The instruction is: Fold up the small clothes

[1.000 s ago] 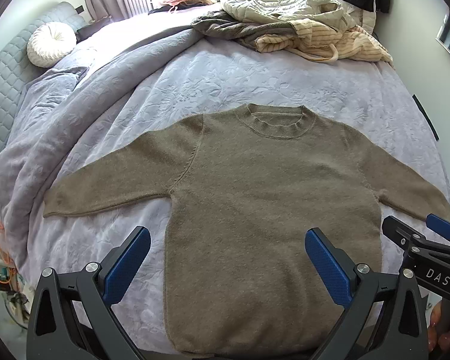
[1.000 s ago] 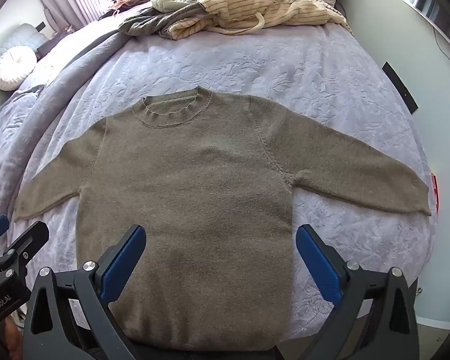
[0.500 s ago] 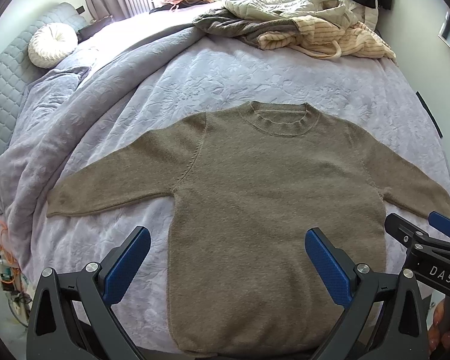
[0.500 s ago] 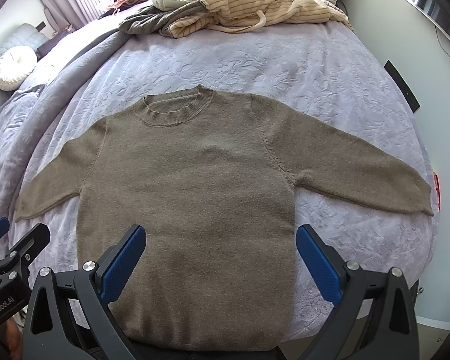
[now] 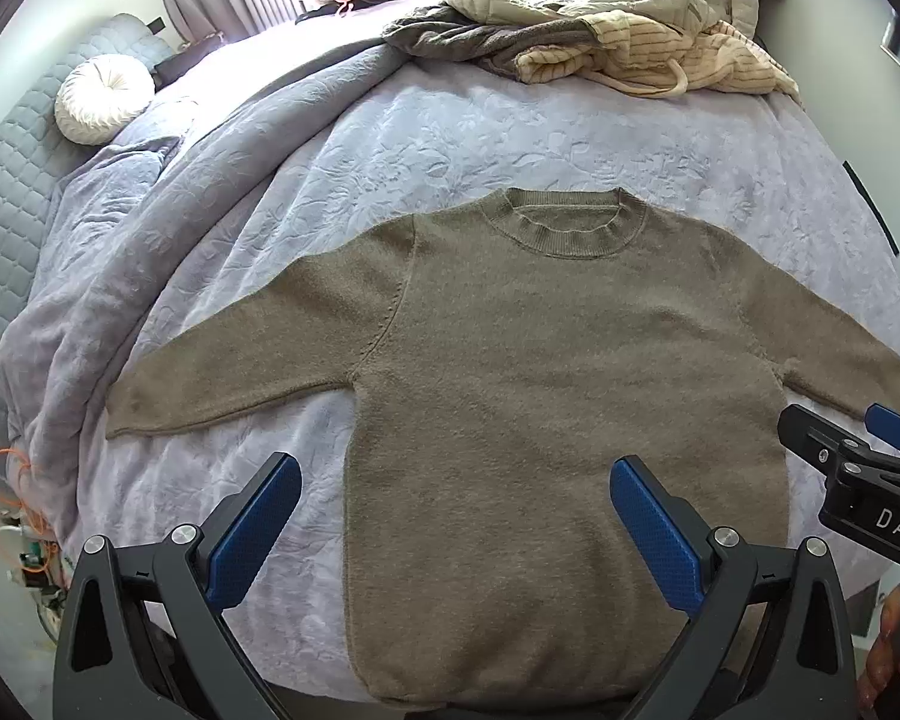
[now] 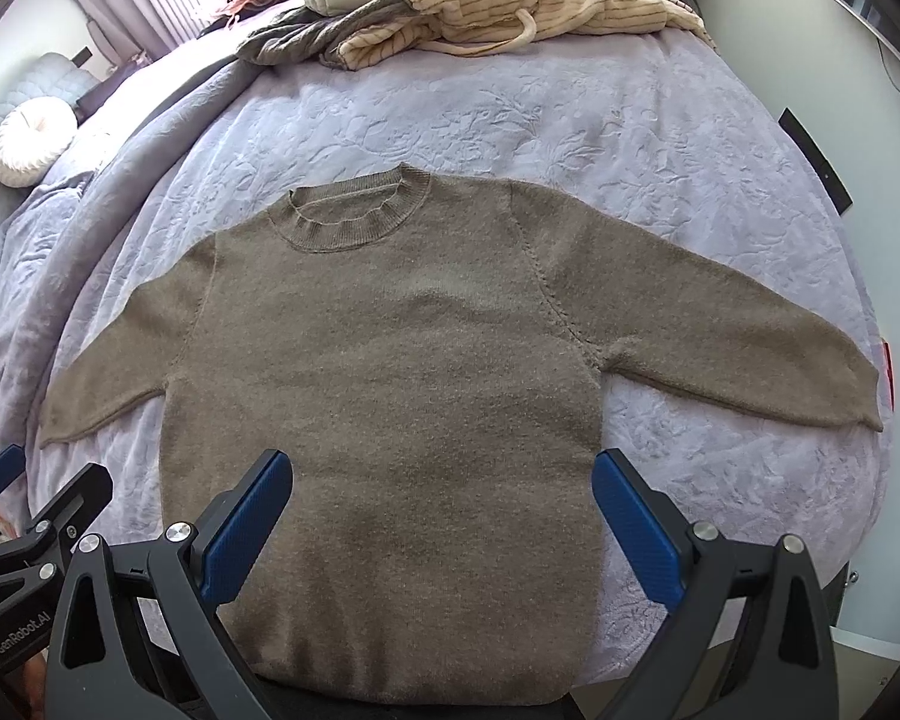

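The sweater (image 5: pixel 546 396) lies flat on the bed (image 5: pixel 450 138), collar pointing away from the cameras toward the far pile of clothes (image 5: pixel 600 36), hem at the near edge, its long axis running sleeve to sleeve across the bed. The left gripper (image 5: pixel 456 522) hovers above the hem, jaws wide apart and holding nothing. The right gripper (image 6: pixel 441 510) hovers beside it, also spread wide and empty. The sweater is olive-brown knit, smooth, with a ribbed round collar and both sleeves angled outward.
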`<state>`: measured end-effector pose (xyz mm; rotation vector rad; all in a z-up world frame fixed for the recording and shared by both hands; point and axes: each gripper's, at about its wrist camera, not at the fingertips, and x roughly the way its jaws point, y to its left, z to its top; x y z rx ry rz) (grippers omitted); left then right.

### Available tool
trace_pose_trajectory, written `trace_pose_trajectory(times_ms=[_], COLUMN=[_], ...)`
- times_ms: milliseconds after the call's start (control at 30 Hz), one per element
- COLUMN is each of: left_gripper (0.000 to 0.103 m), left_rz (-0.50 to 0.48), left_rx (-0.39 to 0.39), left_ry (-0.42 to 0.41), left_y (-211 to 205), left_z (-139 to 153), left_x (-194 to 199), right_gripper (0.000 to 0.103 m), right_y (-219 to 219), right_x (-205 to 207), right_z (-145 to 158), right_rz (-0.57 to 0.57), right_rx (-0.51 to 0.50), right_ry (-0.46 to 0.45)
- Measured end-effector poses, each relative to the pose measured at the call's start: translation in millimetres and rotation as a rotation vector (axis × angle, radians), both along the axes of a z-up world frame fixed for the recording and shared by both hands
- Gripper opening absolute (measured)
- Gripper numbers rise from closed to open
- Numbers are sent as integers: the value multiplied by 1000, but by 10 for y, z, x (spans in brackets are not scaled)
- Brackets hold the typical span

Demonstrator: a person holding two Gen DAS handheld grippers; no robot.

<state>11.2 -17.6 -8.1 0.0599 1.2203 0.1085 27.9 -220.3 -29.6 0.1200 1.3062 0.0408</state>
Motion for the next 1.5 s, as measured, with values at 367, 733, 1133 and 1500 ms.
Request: trace_pose_trajectory(times_ms=[367, 733, 1133, 1500], left_gripper=[103, 103, 103, 103], left_rz=[48, 191, 229, 365], left_rx=[11, -2, -97, -225], left_ry=[73, 86, 129, 122], left_y=[-185, -428, 360, 1887], left_z=[-75, -16, -274, -916], left_x=[22, -90, -109, -2], right_gripper=[100, 100, 100, 100], right_y=[-126, -375, 184, 1304], right_x=[78, 221, 216, 87], right_z=[-40, -32, -270, -493], right_rz=[71, 176, 187, 280], right_rx=[-35, -3, -63, -70], right_ry=[-10, -13, 8, 78])
